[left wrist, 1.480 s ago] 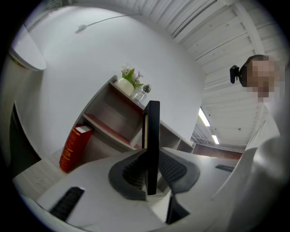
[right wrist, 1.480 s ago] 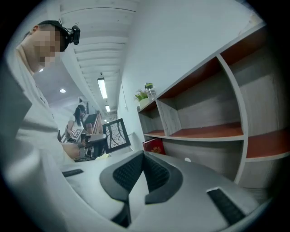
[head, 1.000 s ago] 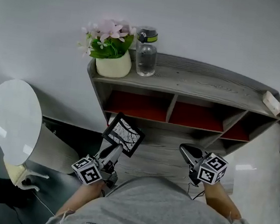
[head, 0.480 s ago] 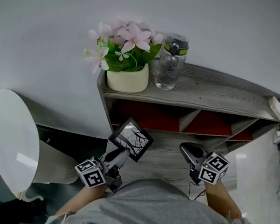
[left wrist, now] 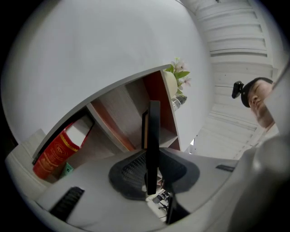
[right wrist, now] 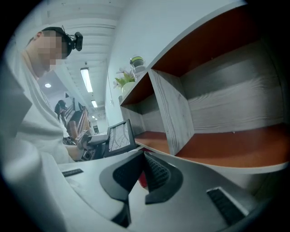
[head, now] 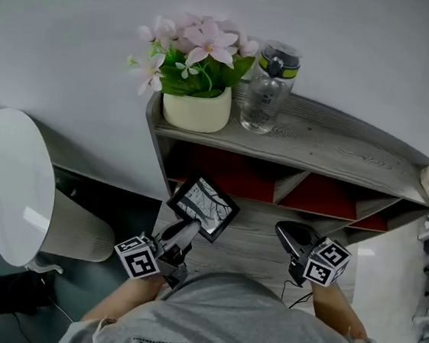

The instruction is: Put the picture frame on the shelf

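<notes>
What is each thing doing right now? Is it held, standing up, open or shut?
picture frame: held by its edge in front of the shelf, not on it yet.
left gripper: shut on the picture frame.
right gripper: shut, holding nothing.
water bottle: upright on the shelf top, lid on.
flower pot: upright on the shelf top, beside the water bottle.

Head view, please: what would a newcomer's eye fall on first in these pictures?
The black picture frame, clamped in the left gripper, is held up in front of the shelf and its red-backed compartments. On the shelf's top, at its left end, a cream pot of pink flowers stands beside a clear water bottle. The right gripper hangs empty at lower right, jaws together.
</notes>
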`<state>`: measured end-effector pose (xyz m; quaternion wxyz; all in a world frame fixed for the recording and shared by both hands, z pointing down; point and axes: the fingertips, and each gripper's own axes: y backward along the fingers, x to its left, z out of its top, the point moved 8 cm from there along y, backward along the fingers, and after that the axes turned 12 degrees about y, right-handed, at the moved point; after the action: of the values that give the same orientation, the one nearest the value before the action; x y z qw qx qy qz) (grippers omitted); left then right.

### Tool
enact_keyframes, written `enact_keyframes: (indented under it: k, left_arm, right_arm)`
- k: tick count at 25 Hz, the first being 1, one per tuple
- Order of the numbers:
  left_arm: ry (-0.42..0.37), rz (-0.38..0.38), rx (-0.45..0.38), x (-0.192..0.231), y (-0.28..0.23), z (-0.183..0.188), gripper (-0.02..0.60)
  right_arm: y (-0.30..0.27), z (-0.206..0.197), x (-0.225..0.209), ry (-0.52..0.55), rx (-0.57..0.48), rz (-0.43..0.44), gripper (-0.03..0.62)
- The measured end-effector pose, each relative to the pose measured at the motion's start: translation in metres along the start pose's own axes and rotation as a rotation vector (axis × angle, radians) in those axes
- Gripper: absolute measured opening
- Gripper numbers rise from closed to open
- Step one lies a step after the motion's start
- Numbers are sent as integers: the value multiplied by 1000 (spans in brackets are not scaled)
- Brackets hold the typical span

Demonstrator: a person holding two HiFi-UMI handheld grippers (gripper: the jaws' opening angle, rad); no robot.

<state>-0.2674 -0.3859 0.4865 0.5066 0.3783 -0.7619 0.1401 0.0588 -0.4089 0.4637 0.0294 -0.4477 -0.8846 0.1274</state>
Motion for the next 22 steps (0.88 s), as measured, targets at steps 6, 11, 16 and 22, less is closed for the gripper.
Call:
enact_keyframes:
  k: [6,11,16,22]
  left_arm:
    - [75,50,-134,-9,1,-19,89]
    - [147,50,-215,-7,1,-32,89]
    - [280,87,-269,9,1,-47,89]
    - [410,98,-323,21,-3,-53,89]
  right_arm:
    - [15,9,-6,88,-31,77,18]
    - [20,13,2,193,-41,151,19]
    - [24,13,3,242,-39,184,19]
    - [29,11,3,258,-35,182,20]
